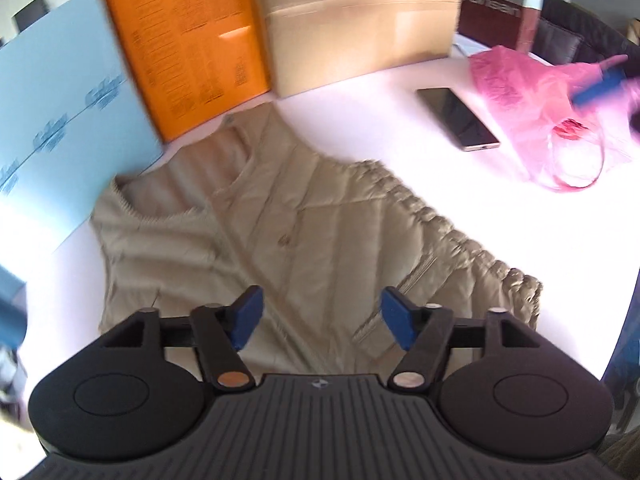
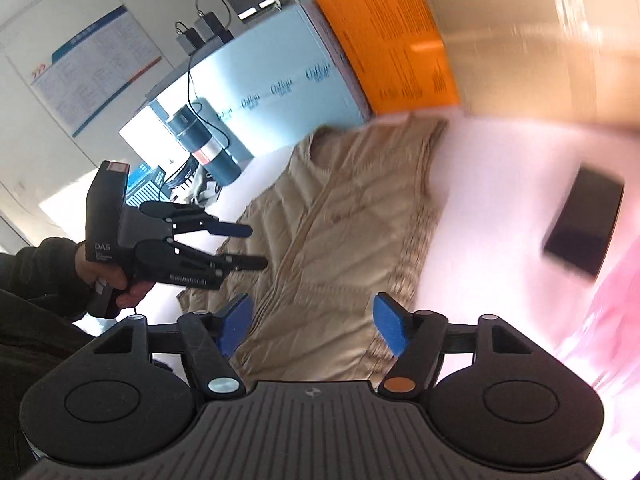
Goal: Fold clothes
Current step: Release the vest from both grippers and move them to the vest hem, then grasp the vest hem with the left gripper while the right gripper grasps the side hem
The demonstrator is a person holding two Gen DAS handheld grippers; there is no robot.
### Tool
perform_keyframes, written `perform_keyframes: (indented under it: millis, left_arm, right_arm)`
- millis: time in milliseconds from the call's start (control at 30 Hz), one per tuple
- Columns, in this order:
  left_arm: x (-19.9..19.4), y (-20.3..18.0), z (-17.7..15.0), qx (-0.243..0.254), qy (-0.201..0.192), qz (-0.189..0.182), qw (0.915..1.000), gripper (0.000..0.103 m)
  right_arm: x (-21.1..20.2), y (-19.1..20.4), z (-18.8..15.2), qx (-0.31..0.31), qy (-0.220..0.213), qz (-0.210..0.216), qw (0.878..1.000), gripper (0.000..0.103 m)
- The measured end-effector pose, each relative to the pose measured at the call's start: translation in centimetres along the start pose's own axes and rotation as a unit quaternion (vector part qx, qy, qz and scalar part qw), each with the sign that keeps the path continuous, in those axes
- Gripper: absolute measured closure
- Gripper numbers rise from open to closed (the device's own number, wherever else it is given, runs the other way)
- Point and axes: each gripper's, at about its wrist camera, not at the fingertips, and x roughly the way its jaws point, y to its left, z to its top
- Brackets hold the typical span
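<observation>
A beige quilted vest [image 1: 304, 220] lies spread flat on the white table [image 1: 380, 120], its neck toward the boxes. My left gripper [image 1: 322, 316] hovers open above the vest's lower part, with nothing between its blue pads. In the right wrist view a hand holds the same left gripper [image 2: 256, 247] over the near left edge of the vest [image 2: 352, 216], jaws apart. My right gripper [image 2: 313, 322] is open above the vest's hem and holds nothing. One of its blue fingers [image 1: 600, 84] shows blurred over the pink bag.
An orange box [image 1: 188, 52], a cardboard box [image 1: 356, 20] and a light blue box [image 1: 60, 120] stand behind the vest. A phone [image 1: 458, 118] and a pink plastic bag [image 1: 540, 108] lie to the right. A dark flask [image 2: 204, 144] stands at the far left.
</observation>
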Motion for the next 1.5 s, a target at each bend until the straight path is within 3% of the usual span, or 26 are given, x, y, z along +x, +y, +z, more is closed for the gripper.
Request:
perform_keyframes:
  millis: [67,133,200,367,467,567,700,833,967,1000,1067,1133,1167,1200,1233,1300,1500]
  left_arm:
    - [1.5,-0.9,0.3,0.018,0.014,0.002,0.9997,0.036]
    - [2.6,-1.8,0.2,0.035,0.026,0.011,0.999,0.036]
    - [2.3,-2.3,-0.4,0.053,0.008,0.024,0.9983,0.036]
    - [0.3,-1.4,-2.8,0.079,-0.038,0.067,0.9939,0.035]
    - [-1.2,1.4,-5.5,0.07,-0.041,0.144,0.9863,0.033]
    - [-2.6,5.7,-9.1,0.008,-0.009,0.186,0.9824,0.032]
    - [-3.1,10.7,-13.1,-0.117,0.047,0.169,0.9776,0.031]
    - [-2.6,13.3,-15.7,-0.223,0.05,0.12,0.9662,0.028]
    - [-0.7,14.5,-16.2,-0.332,0.03,0.05,0.9415,0.022]
    - [-0.5,14.4,-15.9,-0.335,0.023,0.052,0.9405,0.018]
    - [0.2,13.6,-14.9,-0.316,0.031,0.069,0.9457,0.019]
    - [0.5,12.7,-13.9,-0.287,0.039,0.08,0.9539,0.036]
    - [0.6,12.3,-13.3,-0.266,0.042,0.081,0.9596,0.056]
    - [0.4,11.8,-12.8,-0.248,0.047,0.089,0.9636,0.07]
    - [0.2,11.4,-12.4,-0.234,0.05,0.096,0.9663,0.075]
    - [-0.2,10.9,-11.6,-0.213,0.054,0.103,0.9701,0.083]
    - [-1.9,8.2,-11.1,-0.146,0.072,0.115,0.9799,0.084]
  right_arm:
    - [-1.0,0.3,2.5,-0.033,-0.016,-0.014,0.999,0.019]
    - [-0.8,0.4,4.3,-0.049,-0.022,-0.023,0.998,0.017]
    - [0.6,0.2,5.0,-0.051,-0.02,-0.027,0.998,0.017]
    - [6.8,-1.2,2.1,-0.032,0.029,-0.025,0.999,0.017]
    - [9.8,-2.9,-1.0,0.006,0.053,-0.025,0.998,0.017]
    - [10.8,-4.9,-3.5,0.067,0.04,-0.021,0.997,0.017]
    - [11.3,-7.5,-5.9,0.15,0.022,-0.01,0.988,0.017]
    - [12.8,-8.6,-6.7,0.186,0.019,0.003,0.982,0.017]
    - [13.8,-8.9,-6.6,0.204,-0.01,0.023,0.979,0.016]
    - [14.0,-8.9,-6.5,0.208,-0.015,0.027,0.978,0.016]
    - [14.6,-8.4,-6.1,0.198,-0.014,0.026,0.98,0.016]
    - [15.1,-7.6,-5.7,0.174,-0.005,0.016,0.985,0.02]
    - [15.5,-7.0,-5.5,0.152,0.005,0.004,0.988,0.039]
    - [15.8,-6.5,-5.2,0.131,0.017,-0.011,0.991,0.056]
    - [16.0,-6.0,-5.0,0.115,0.027,-0.023,0.993,0.082]
    - [16.1,-5.3,-4.7,0.095,0.038,-0.038,0.994,0.084]
    - [15.4,-4.0,-4.7,0.042,0.073,-0.054,0.995,0.085]
